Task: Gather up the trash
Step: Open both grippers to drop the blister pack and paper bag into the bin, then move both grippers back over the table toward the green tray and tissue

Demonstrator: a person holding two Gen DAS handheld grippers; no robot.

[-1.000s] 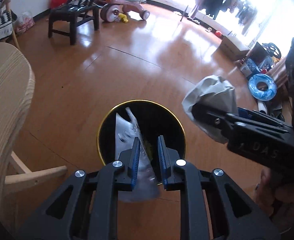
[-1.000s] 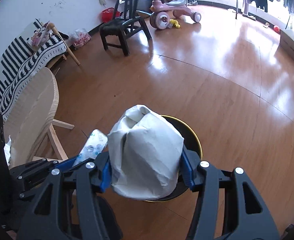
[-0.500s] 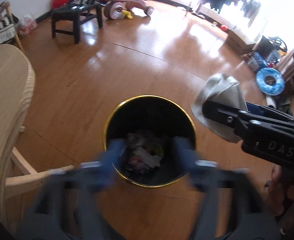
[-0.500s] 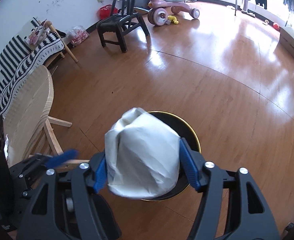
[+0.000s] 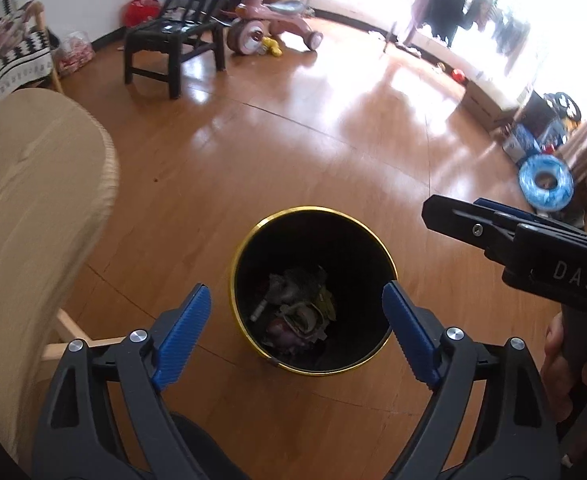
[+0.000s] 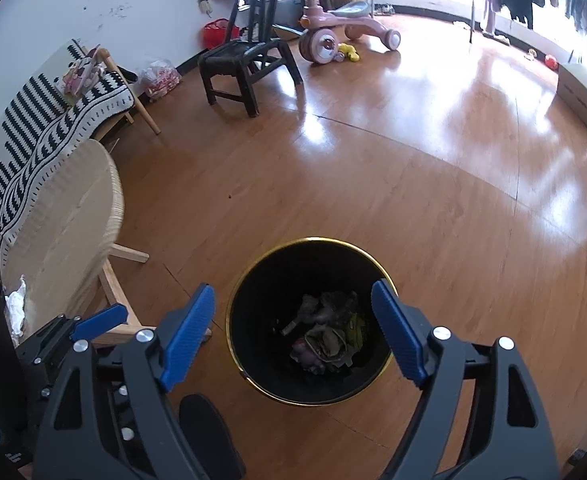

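**Over the bin, both grippers empty**

Below your two grippers, a black trash bin with a gold rim stands upright on the wooden floor. Crumpled trash lies at its bottom: grey wads, a yellow scrap, something pinkish. Your left gripper hovers above the bin with its blue pads spread wide, one to each side of the opening, holding nothing. Your right gripper hangs over the same bin, its jaws equally wide apart and empty. From the left camera, the right gripper's black body, marked "DAS", reaches in from the right edge, your hand wrapped around its handle. A light wooden chair stands just left of the bin. Farther off sit a dark wooden chair and a pink ride-on toy.
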